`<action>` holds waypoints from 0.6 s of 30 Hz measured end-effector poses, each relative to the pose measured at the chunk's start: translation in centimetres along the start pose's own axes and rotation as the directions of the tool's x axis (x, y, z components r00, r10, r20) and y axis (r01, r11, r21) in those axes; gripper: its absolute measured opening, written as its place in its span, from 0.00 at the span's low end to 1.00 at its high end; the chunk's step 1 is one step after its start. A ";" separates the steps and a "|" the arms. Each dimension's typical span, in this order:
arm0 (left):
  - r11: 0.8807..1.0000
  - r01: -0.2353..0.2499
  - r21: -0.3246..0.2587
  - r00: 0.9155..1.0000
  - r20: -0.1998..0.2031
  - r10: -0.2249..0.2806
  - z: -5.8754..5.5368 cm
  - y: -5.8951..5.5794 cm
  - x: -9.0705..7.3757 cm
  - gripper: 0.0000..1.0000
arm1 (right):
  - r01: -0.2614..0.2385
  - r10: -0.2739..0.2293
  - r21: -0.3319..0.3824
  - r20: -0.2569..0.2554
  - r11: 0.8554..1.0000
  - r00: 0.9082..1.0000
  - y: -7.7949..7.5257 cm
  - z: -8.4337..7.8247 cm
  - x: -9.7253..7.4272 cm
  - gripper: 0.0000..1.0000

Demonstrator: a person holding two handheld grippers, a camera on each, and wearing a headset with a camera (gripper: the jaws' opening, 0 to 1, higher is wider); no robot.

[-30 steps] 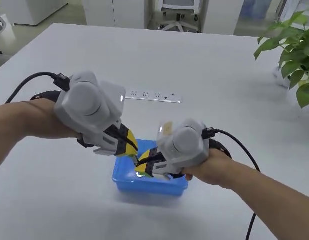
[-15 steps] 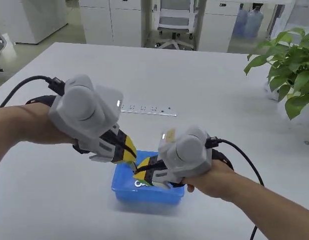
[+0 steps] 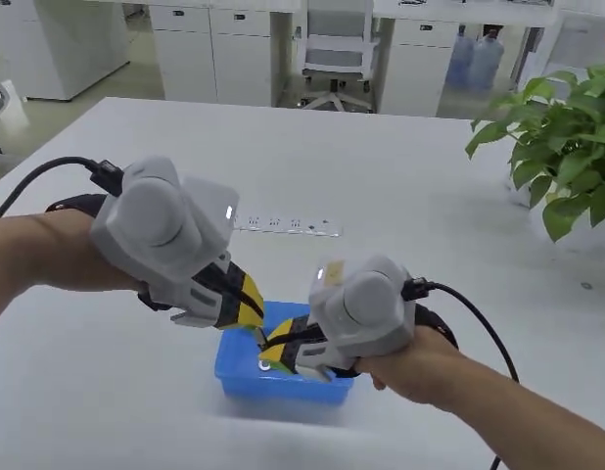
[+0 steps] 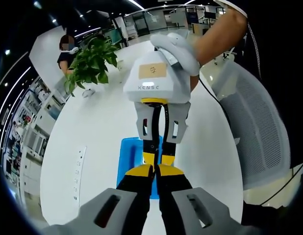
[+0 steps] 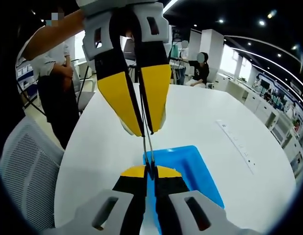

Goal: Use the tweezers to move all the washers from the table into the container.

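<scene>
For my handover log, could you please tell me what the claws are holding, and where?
The tweezers: the left claw clamps their arms, and the right claw appears to pinch one end, over the container.

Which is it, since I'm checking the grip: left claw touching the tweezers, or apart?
Touching: the right gripper view shows the tweezers pinched between the left claw's yellow pads.

White table (image 3: 400, 176) carries a blue container (image 3: 252, 384), a power strip (image 3: 283, 225) and a potted plant (image 3: 567, 166).
</scene>
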State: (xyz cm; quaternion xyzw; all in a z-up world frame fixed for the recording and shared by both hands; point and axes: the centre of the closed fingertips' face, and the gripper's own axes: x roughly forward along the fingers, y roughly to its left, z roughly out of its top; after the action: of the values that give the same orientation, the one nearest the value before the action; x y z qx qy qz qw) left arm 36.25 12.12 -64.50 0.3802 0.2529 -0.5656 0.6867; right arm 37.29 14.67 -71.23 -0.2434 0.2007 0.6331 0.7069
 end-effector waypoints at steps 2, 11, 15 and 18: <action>1.000 0.000 0.001 1.000 -0.002 0.000 0.0 -0.2 0.0 0.07 | 0.002 -0.002 0.016 -0.003 1.000 1.000 0.3 -0.1 0.0 0.05; 1.000 0.022 0.004 1.000 -0.004 -0.022 -0.5 -1.7 0.8 0.07 | -0.002 0.003 0.028 -0.033 1.000 0.999 1.8 -1.2 0.1 0.05; 0.999 0.033 0.004 0.999 -0.006 -0.033 -0.8 -2.3 1.2 0.06 | -0.004 0.004 0.008 -0.050 1.000 0.999 2.2 -1.9 0.1 0.05; 0.999 0.040 0.012 0.999 -0.018 -0.039 -1.3 -2.8 1.6 0.06 | -0.005 0.004 -0.006 -0.062 1.000 0.998 2.6 -2.5 0.1 0.05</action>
State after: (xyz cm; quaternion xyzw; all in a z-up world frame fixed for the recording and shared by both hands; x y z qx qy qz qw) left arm 34.05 12.05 -67.13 0.3847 0.2630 -0.5771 0.6707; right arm 34.78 13.50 -73.52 -0.2648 0.2212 0.6274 0.6981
